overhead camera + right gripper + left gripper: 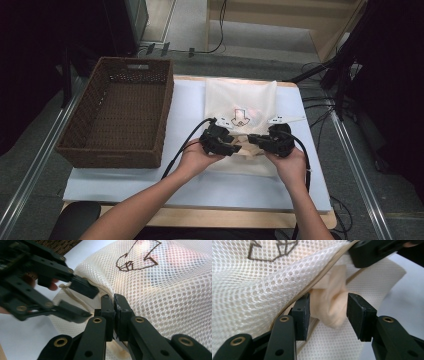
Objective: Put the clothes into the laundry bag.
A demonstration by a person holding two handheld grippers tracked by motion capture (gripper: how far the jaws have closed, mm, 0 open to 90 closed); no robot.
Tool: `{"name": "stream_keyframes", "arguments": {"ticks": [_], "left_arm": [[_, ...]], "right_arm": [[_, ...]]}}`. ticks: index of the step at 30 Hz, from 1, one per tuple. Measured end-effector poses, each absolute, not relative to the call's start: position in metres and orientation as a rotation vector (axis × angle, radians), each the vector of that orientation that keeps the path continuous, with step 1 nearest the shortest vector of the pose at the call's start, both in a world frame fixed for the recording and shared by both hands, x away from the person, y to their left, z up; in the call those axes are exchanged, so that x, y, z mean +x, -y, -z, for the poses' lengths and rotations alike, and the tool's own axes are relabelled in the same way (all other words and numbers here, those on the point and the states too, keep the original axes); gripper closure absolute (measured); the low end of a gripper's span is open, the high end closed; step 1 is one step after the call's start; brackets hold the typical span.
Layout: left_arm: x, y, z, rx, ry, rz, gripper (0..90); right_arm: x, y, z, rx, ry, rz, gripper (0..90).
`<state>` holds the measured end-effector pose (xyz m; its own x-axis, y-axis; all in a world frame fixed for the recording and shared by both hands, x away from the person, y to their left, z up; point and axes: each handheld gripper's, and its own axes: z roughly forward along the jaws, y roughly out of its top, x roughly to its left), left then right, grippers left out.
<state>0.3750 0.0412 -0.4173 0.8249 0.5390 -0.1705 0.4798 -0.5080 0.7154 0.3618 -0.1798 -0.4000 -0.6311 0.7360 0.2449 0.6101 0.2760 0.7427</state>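
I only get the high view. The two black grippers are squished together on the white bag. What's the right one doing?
Observer: The right gripper is shut on the zipper edge of the mesh bag, its jaws pressed together on the fabric.
Operator: And the left one? Is it pinching too?
Observer: No. The left gripper is open, its jaws standing either side of a cream cloth bundle at the bag's opening.
Operator: Is the bag zipped up?
Observer: Not there. In the left gripper view the zipper is parted and the cloth shows in the gap.
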Motion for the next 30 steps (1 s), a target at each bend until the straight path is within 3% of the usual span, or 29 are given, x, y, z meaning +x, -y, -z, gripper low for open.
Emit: {"name": "stream_keyframes", "arguments": {"ticks": [7, 13, 14, 18, 24, 30], "left_arm": [[0.361, -0.041, 0.405, 2.193, -0.685, -0.058, 54.3], [0.351, -0.029, 0.411, 2.173, -0.625, -0.016, 64.1], [0.349, -0.024, 0.416, 2.173, -0.611, 0.010, 70.7], [0.348, -0.015, 0.423, 2.170, -0.600, 0.040, 80.2], [0.353, -0.001, 0.437, 2.153, -0.615, 0.005, 89.3], [0.357, 0.008, 0.451, 2.172, -0.644, -0.017, 90.0]], "right_arm": [[0.362, 0.181, 0.399, 1.273, -2.383, -1.284, 88.7], [0.361, 0.180, 0.399, 1.272, -2.384, -1.285, 88.6], [0.361, 0.181, 0.398, 1.273, -2.383, -1.284, 88.6], [0.362, 0.182, 0.398, 1.271, -2.382, -1.289, 88.6], [0.361, 0.182, 0.398, 1.271, -2.379, -1.290, 88.6], [0.362, 0.183, 0.398, 1.279, -2.378, -1.289, 88.6]]}}
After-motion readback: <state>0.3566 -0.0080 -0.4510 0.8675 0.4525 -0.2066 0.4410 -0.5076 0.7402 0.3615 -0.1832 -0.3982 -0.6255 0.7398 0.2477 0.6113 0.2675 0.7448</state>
